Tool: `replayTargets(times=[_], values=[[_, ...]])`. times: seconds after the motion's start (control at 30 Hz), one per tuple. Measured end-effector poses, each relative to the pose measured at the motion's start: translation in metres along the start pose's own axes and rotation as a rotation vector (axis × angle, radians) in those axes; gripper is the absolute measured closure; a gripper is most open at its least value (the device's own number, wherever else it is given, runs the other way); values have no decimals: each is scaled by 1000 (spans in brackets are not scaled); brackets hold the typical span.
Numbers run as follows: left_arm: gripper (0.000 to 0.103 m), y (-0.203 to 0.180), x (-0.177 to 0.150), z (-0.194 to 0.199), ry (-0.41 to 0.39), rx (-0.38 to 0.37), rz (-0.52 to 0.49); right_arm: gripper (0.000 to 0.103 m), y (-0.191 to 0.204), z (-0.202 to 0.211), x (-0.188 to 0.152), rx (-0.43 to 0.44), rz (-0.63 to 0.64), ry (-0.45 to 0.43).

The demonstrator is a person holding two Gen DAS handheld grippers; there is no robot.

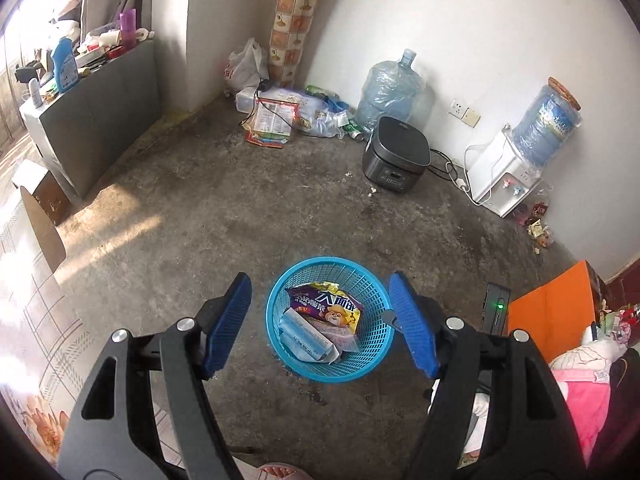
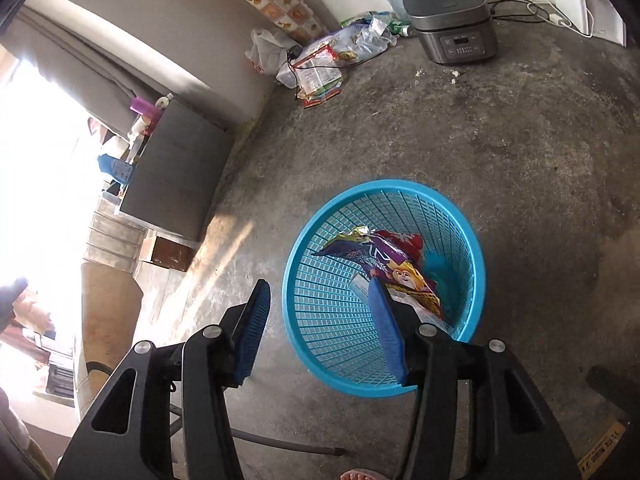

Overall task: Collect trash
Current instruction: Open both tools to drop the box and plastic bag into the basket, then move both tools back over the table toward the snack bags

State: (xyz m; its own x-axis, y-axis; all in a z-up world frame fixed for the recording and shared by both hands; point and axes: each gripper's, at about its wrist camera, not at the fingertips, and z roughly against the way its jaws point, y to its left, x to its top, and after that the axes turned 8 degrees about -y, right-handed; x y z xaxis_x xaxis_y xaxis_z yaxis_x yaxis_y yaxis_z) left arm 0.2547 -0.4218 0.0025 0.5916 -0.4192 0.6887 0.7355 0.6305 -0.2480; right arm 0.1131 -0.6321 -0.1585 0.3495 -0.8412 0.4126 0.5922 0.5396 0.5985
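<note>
Wrappers [image 1: 326, 312] lie slanted inside the upright blue basket [image 1: 376, 344]; both hand-held grippers [image 1: 320, 320] [image 2: 320, 328] gape wide, holding nothing.

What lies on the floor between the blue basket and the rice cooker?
Bare concrete, save some white crumbs near the rice cooker; nothing blocks the way to the blue basket. Left wrist view shows it.

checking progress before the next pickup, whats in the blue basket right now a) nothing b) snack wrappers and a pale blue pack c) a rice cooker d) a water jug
b: the blue basket holds a purple and yellow snack wrapper and a pale blue pack.
</note>
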Motion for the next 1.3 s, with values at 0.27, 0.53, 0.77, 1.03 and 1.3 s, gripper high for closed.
replayTargets(times=[0.27,0.53,0.77,1.03,1.3], values=[[17,17,-12,170,-168,-48,-26,22,103,121,-11,121,202,-219],[12,67,-86,307,-296,57,80,6,192,198,-64,128,486,-332],[12,109,-162,383,-386,163,254,6,243,223,-109,146,624,-320],[12,119,-222,437,-477,254,264,6,284,242,-147,227,671,-272],[12,112,-262,452,-491,313,234,6,296,250,-171,352,651,-102]])
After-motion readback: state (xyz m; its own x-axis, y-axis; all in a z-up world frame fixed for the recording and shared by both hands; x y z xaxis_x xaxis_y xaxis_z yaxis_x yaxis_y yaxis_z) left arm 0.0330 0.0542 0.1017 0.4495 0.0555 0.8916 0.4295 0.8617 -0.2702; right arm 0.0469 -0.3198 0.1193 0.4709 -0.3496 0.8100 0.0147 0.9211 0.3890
